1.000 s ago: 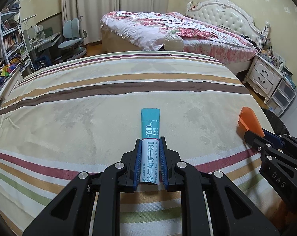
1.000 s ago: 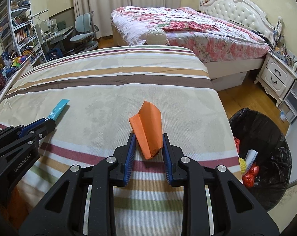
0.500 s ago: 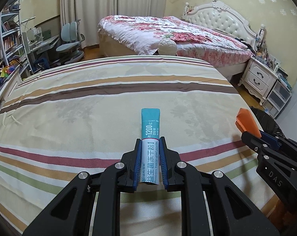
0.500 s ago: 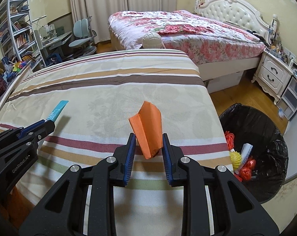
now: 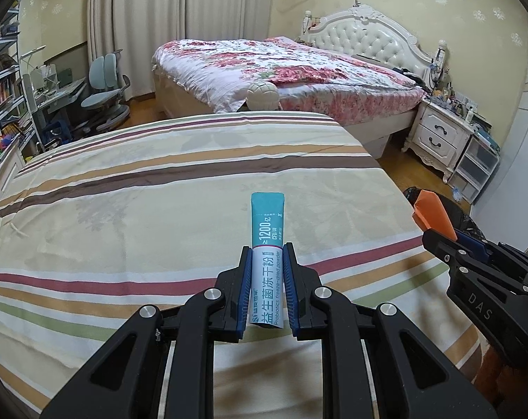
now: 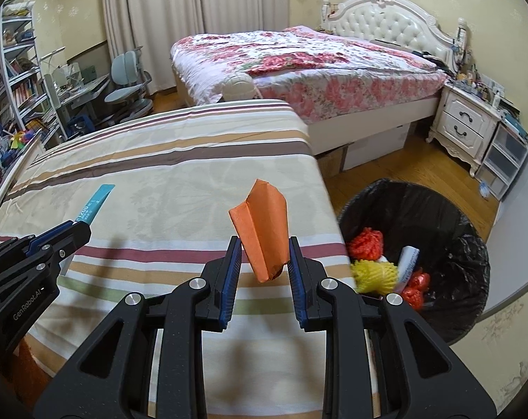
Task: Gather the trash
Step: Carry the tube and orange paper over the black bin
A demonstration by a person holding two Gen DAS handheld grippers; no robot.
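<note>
My left gripper (image 5: 266,249) is shut on a teal and white powder sachet (image 5: 266,241), held above the striped bed cover (image 5: 141,216); the sachet's teal end sticks out past the fingertips. My right gripper (image 6: 264,244) is shut on a folded orange paper (image 6: 262,225), raised near the bed's right edge. A bin lined with a black bag (image 6: 449,209) stands on the floor to the right of the bed and holds red and yellow mesh trash (image 6: 368,269). The right gripper (image 5: 438,235) with the orange paper (image 5: 431,211) shows at the right of the left wrist view; the left gripper (image 6: 77,225) and the sachet (image 6: 94,202) show at the left of the right wrist view.
A second bed with a floral cover (image 6: 316,66) stands behind, with boxes under it. A white nightstand (image 6: 466,129) and plastic drawers (image 6: 505,160) line the right wall. A desk, a chair (image 5: 103,94) and bookshelves (image 6: 16,70) are at the left.
Both grippers have moved right and slightly up over the striped bed, each keeping its item. The bin now shows more fully and nearer the middle in the right wrist view.
</note>
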